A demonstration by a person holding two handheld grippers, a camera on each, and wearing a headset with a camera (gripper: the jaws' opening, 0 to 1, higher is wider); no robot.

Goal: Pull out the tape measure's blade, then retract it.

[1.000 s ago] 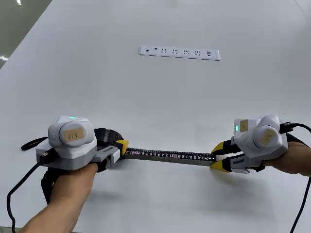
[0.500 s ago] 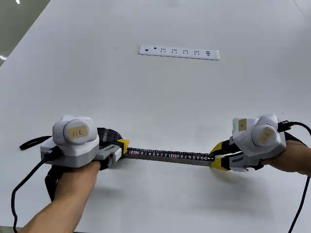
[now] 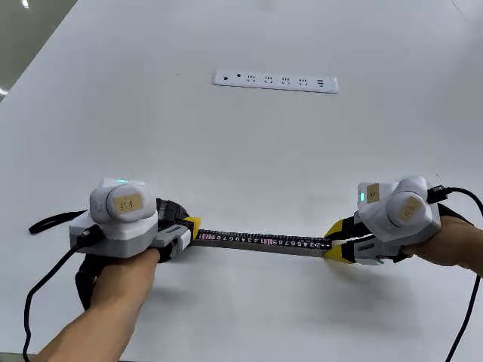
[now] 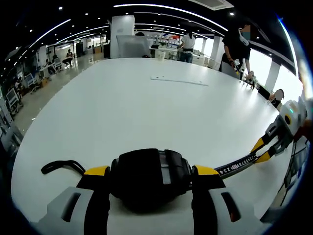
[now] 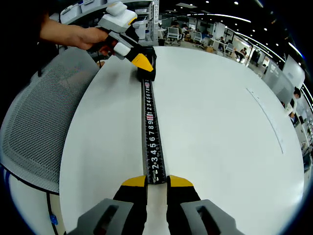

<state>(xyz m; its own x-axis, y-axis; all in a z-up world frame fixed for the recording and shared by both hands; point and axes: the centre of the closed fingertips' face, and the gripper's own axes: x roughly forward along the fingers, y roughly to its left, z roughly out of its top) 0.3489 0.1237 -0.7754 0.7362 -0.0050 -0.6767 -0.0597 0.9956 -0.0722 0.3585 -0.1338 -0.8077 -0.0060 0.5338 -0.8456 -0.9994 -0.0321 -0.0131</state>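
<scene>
The black tape measure case [image 3: 170, 214] rests on the white table [image 3: 249, 166], and my left gripper [image 3: 186, 231] is shut on it. In the left gripper view the case [image 4: 149, 175] sits between the yellow-tipped jaws of that gripper [image 4: 151, 171]. The blade [image 3: 263, 240] lies pulled out flat along the table to the right. My right gripper [image 3: 332, 242] is shut on the blade's end. In the right gripper view the blade [image 5: 151, 132] runs from my right gripper [image 5: 156, 182] away to the case [image 5: 147, 71].
A white power strip [image 3: 275, 81] lies further back on the table. The case's black wrist strap [image 3: 51, 222] trails to the left. Cables hang from both grippers. A grey mesh chair [image 5: 39, 122] stands by the table's edge. People [image 4: 238, 41] stand at the far end.
Both grippers keep their hold. The left hand has drifted slightly to the right, and the stretch of blade between the grippers looks about the same.
</scene>
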